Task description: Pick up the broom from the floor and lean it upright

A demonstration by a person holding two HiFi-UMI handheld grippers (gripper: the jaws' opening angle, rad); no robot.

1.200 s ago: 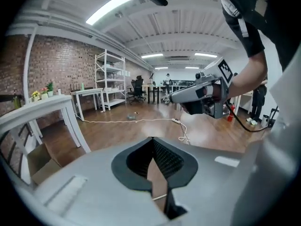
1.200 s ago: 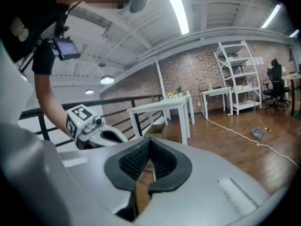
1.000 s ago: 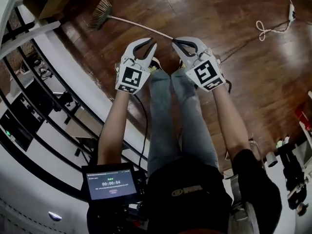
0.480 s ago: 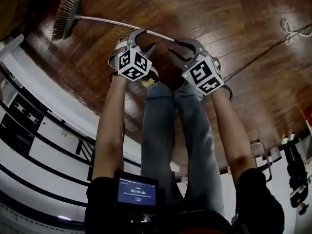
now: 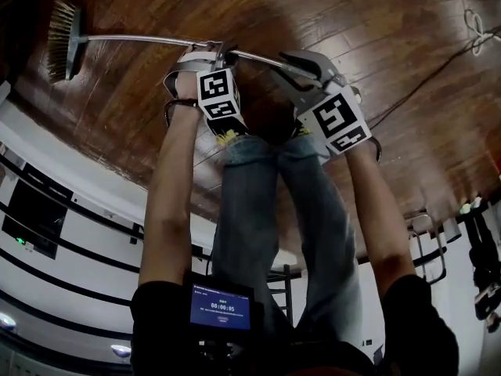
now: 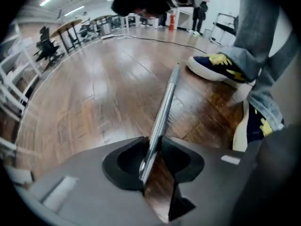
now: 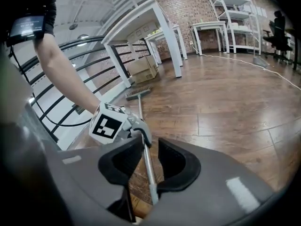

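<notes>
The broom lies flat on the wooden floor, its bristle head (image 5: 61, 28) at the far left and its thin metal handle (image 5: 133, 39) running right towards my shoes. My left gripper (image 5: 211, 48) points steeply down over the handle (image 6: 167, 98). Its jaws have just been closing, and both pads now hug the handle, so the left gripper (image 6: 153, 142) is shut on it. My right gripper (image 5: 282, 65) is at the handle's free end. Its jaws have also been closing. The right gripper (image 7: 149, 147) straddles the handle (image 7: 141, 112) with a gap beside it, open. The broom head (image 7: 138, 93) shows far off.
My shoes (image 6: 216, 69) stand close to the handle's end, and my legs (image 5: 258, 210) fill the middle of the head view. A black-and-white railing (image 5: 70, 210) runs along the left. A cable (image 5: 438, 77) crosses the floor at right. A cardboard box (image 7: 141, 69) and white tables (image 7: 155, 22) stand beyond the broom head.
Both grippers have dropped from above the broom down onto its handle. The left has rolled to point at the floor, and its jaws have narrowed round the handle. The right now straddles the handle's end.
</notes>
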